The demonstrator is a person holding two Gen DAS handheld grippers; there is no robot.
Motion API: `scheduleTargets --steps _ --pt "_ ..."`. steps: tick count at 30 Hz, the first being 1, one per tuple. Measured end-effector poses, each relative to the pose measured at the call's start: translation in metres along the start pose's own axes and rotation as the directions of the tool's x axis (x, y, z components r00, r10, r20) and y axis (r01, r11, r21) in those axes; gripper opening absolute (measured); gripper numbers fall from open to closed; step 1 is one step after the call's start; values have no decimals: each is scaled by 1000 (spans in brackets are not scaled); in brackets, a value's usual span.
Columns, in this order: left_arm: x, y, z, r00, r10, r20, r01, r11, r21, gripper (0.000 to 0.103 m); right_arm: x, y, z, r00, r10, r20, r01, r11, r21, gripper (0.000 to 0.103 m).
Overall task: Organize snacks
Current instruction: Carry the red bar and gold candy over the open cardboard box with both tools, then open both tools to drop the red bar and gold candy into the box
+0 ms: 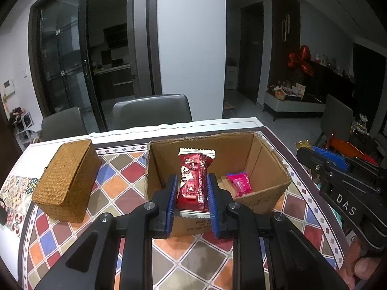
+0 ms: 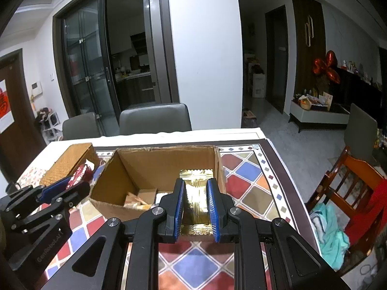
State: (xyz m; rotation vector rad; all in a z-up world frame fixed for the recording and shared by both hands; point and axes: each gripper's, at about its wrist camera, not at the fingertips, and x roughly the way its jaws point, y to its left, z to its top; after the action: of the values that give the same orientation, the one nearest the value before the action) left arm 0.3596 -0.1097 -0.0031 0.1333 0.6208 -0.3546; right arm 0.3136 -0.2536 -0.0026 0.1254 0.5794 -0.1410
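Two pairs of tongs, each clamped on a snack. Left tongs [image 1: 189,194] grip a red snack packet [image 1: 194,181] by its sides, held above the near wall of the open cardboard box [image 1: 256,200]. Beyond and right of these tongs, a pink packet [image 1: 239,183] lies on the box floor. Left of them, a woven lidded basket [image 1: 66,181] sits on the tiled-pattern tabletop [image 1: 116,183]. Right tongs [image 2: 195,203] pinch a gold foil packet [image 2: 196,193] over the box's right near corner (more wrappers lie low inside, left of the tongs, too blurred to identify).
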Motion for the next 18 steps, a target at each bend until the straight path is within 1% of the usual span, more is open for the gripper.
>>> scheduleTargets --steps 18 --pt "35 4 15 999 -29 -22 29 1000 -3 25 34 10 12 1000 13 -13 -14 1000 -28 21"
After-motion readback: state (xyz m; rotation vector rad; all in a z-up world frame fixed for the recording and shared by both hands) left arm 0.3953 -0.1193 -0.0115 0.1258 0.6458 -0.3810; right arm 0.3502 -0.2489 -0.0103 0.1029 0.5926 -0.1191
